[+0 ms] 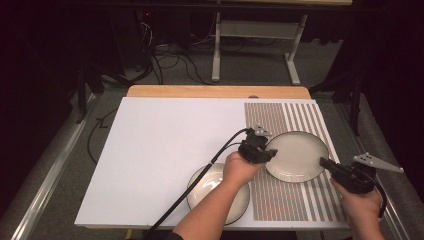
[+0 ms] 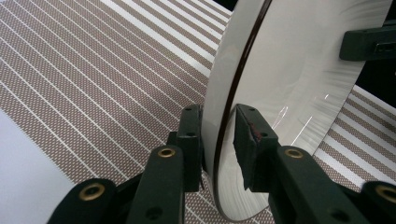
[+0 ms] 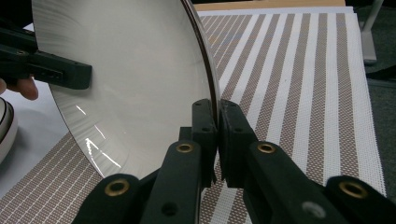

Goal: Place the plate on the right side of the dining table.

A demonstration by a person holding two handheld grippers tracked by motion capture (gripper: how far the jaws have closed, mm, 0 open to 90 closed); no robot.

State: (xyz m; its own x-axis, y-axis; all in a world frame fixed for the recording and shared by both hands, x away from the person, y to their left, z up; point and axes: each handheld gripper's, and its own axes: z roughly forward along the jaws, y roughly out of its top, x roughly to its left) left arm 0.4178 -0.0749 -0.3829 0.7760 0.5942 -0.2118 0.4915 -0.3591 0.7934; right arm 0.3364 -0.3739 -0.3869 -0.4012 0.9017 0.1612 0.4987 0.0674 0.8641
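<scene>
A pale plate (image 1: 296,156) with a dark rim is over the striped placemat (image 1: 280,120) on the right of the white board. My left gripper (image 1: 270,152) is shut on its left rim; in the left gripper view the jaws (image 2: 218,140) straddle the plate (image 2: 289,84) edge. My right gripper (image 1: 324,162) is shut on its right rim, and in the right gripper view the jaws (image 3: 217,135) pinch the plate (image 3: 130,84) tightly. Each gripper view shows the other gripper's jaw on the far rim.
A second, similar plate (image 1: 210,182) lies on the white board (image 1: 160,150) near the front edge, partly under the left forearm. It also peeks in as the second plate (image 3: 7,126) at the left edge. Table legs and cables stand beyond the wooden table edge (image 1: 215,91).
</scene>
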